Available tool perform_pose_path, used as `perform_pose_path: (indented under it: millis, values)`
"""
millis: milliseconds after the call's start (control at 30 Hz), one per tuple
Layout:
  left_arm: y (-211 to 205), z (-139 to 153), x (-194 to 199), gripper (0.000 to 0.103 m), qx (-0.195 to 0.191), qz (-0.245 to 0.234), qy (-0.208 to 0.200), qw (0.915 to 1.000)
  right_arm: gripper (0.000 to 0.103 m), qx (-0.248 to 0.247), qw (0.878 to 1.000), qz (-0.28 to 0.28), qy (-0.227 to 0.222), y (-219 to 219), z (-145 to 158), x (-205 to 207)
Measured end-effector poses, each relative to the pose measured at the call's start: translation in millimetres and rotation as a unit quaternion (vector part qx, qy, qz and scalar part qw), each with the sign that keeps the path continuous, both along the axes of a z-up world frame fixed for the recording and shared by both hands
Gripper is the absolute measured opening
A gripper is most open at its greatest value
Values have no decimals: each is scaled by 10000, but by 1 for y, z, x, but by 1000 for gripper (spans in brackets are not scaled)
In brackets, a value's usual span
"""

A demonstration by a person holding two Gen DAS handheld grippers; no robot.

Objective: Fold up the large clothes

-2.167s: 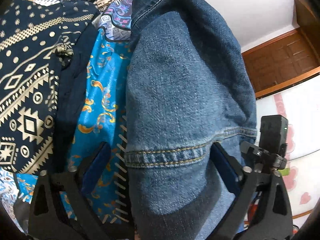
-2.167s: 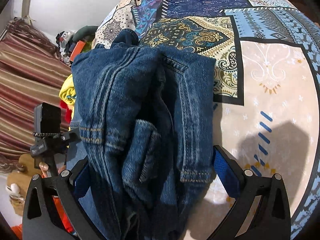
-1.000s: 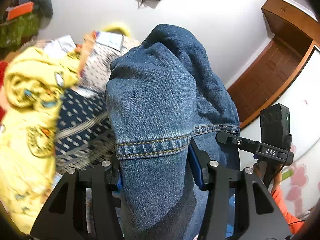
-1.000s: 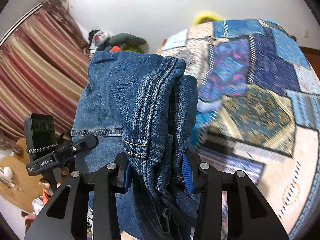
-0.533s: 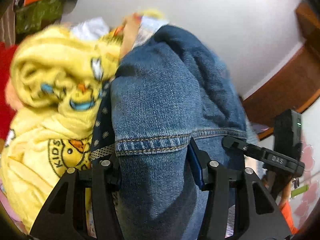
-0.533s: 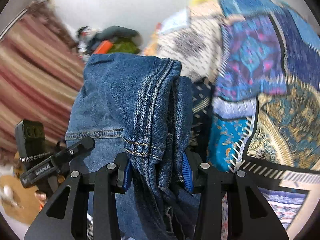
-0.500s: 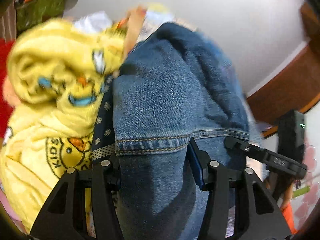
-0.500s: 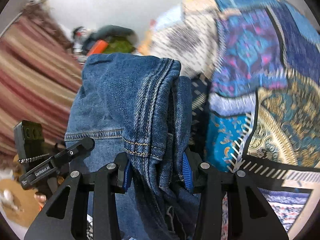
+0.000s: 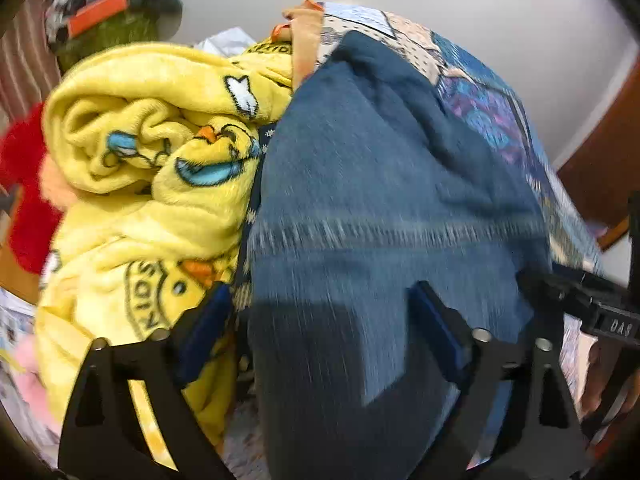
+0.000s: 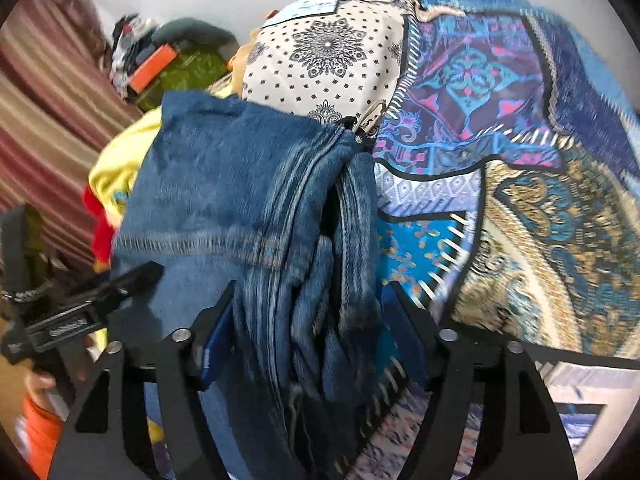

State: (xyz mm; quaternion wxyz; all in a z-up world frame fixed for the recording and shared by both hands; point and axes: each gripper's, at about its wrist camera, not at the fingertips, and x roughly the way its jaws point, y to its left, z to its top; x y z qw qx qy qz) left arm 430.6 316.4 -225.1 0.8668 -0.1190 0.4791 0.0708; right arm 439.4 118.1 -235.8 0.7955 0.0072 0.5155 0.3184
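Folded blue jeans lie between the jaws of my left gripper, which stand wide apart with the denim loose between them. In the right wrist view the same jeans pass between the jaws of my right gripper, also spread wide and not pinching. The jeans rest against a yellow duck-print blanket on the patterned bedspread. The image is motion-blurred.
The yellow blanket pile sits left of the jeans, with red cloth beyond it. A striped curtain and clutter stand at the back left. A brown door is at the right.
Both grippers were shut on the jeans and carried them toward the yellow pile; now both sets of jaws have opened wide and the jeans have been let go.
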Motion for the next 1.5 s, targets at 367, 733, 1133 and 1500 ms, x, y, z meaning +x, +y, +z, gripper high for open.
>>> perform_pose_path:
  millis: [367,733,1133,1500]
  values:
    - [-22,-13,-80,103,521,14,246,9983,84,-510,9982,315,-65,-33,-12,-57]
    - [-58,81,-133,103,848,209,-615,9943,84,189,9976,159,-642,-74,76,-106]
    - [-127,247,-260,103,1036,129,-3229,9407,84,1712,9422,122,-2879,-135,248,-232]
    - [-175,261,-357,103,1376,393,-4248,8939,84,2079,9038,-95,-3740,-161,264,-319]
